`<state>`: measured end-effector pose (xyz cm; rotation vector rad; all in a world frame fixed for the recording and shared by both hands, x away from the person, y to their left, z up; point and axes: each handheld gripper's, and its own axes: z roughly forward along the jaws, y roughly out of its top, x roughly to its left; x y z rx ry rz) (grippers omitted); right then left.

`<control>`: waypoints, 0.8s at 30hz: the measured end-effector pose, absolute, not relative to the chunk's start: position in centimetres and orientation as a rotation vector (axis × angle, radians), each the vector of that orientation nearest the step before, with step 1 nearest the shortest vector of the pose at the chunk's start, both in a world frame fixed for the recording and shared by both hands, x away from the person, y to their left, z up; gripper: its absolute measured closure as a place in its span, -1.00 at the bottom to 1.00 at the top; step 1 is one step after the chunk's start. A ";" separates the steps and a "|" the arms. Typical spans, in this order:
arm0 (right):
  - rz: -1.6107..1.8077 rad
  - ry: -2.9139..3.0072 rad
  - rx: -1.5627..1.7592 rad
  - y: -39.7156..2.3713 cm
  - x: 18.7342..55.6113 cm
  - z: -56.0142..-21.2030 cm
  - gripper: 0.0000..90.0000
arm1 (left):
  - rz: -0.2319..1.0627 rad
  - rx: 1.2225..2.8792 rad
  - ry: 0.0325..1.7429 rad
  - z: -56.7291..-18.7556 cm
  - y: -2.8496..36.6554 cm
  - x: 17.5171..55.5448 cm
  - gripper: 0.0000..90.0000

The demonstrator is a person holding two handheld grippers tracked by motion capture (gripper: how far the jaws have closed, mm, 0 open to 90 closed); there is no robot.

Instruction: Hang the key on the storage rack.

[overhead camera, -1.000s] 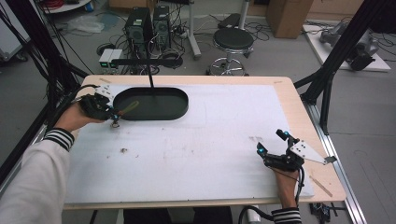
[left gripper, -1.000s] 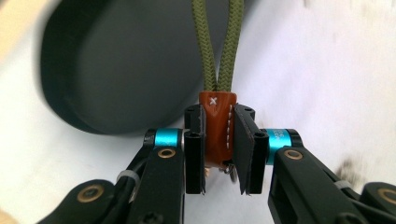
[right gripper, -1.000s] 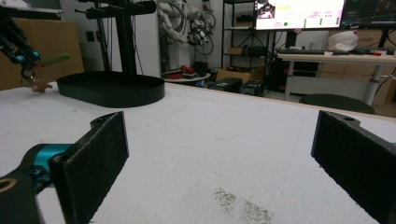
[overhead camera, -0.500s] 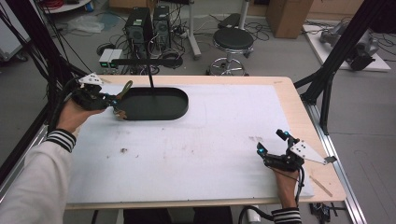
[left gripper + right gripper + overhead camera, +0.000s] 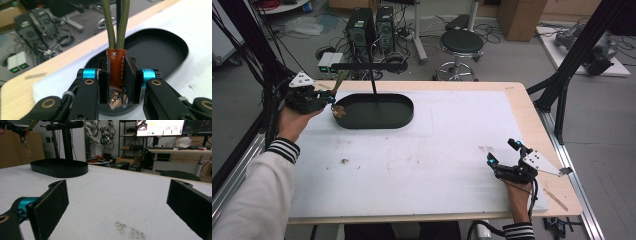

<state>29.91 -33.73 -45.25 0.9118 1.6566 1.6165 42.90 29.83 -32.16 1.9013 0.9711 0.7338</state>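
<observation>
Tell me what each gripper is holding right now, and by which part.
The left gripper is shut on a keychain strap, clamped on its brown leather tab, with the olive cord loop above and a metal clasp hanging below. The right gripper is open and holds nothing.

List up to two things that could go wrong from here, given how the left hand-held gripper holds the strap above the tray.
1. The left hand-held gripper pinches only the brown leather tab of the green cord; the tab could slip out.
2. The metal clasp dangles free below the jaws over the black tray and might snag the tray's rim or its upright post.
</observation>
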 end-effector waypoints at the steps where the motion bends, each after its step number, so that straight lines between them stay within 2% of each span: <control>1: 1.616 1.656 0.911 -33.7 29.9 -45.3 -0.93 | 0.746 1.891 0.979 -32.1 29.8 42.9 0.68; 14: 1.619 1.659 0.915 -33.7 29.8 -45.3 -0.93 | 0.843 1.795 1.073 -32.1 29.7 43.3 0.68; 24: 1.615 1.658 0.909 -33.7 29.8 -45.3 -0.93 | 0.867 1.750 1.135 -32.9 29.3 44.0 0.68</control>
